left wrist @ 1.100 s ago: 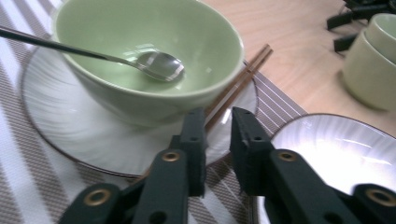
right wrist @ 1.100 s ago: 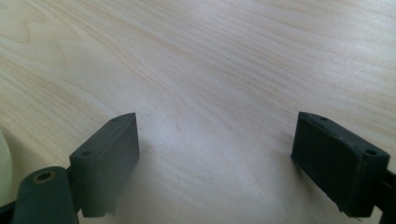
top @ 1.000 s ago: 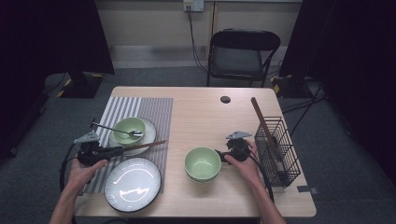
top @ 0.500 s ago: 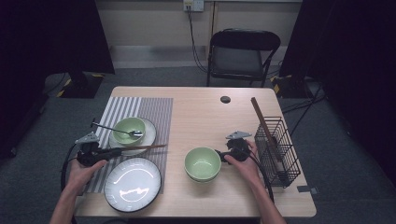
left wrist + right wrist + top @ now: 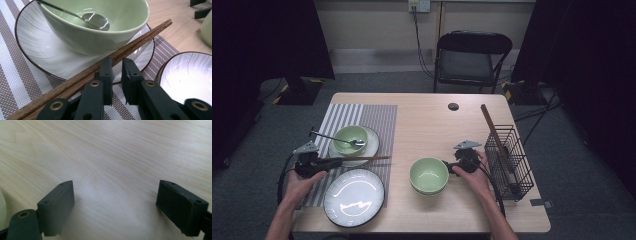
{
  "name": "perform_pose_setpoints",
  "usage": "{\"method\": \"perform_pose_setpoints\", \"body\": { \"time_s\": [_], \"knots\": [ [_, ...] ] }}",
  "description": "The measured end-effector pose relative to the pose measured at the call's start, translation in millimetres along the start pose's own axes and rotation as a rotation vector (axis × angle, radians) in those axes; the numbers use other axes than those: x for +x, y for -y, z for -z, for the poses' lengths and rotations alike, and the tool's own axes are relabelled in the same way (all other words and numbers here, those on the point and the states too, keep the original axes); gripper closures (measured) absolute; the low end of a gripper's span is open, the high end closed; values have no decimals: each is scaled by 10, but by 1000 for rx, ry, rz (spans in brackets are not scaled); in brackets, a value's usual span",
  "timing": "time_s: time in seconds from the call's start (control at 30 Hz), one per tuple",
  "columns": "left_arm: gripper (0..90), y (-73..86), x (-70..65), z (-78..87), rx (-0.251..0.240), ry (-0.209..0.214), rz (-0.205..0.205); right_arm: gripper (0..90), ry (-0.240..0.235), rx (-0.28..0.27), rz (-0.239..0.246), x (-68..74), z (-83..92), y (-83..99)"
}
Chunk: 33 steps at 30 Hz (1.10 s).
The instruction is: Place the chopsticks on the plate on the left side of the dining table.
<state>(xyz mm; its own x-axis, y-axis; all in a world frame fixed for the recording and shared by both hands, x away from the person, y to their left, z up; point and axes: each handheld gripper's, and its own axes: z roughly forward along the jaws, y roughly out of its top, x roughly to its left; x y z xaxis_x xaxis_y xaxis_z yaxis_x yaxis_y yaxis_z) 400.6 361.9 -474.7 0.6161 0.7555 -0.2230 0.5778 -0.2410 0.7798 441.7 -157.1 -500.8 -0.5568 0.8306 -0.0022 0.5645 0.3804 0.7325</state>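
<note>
Chopsticks (image 5: 117, 51) beside nearly closed left jaws, spoon (image 5: 96, 20) gleaming close-up

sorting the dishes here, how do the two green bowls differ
The left green bowl stands on a white plate on the striped mat; the right green bowl stands on the bare wooden table. The left green bowl holds a metal spoon; the right green bowl is empty. The right green bowl looks somewhat larger. Both are pale green, round and upright.
</note>
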Motion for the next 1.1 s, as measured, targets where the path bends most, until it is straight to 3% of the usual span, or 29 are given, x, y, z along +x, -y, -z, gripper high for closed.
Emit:
{"method": "perform_pose_setpoints", "body": {
  "time_s": [0.23,0.5,0.63,0.73,0.97,1.1],
  "knots": [
    [728,-8,-19,-5,1,7,-6,143,1,-1,1,-1,0,0],
    [727,-53,-51,74,-25,30,-15,143,0,-1,1,-1,0,0],
    [729,-37,-41,70,-9,5,-19,143,1,-1,1,-1,0,0],
    [724,0,-4,88,-25,8,2,143,1,-1,1,-1,0,0],
    [685,34,126,327,-79,-32,46,143,0,-1,1,-1,0,0],
    [608,64,187,443,-107,-47,51,143,0,-1,1,-1,0,0]
  ]
}}
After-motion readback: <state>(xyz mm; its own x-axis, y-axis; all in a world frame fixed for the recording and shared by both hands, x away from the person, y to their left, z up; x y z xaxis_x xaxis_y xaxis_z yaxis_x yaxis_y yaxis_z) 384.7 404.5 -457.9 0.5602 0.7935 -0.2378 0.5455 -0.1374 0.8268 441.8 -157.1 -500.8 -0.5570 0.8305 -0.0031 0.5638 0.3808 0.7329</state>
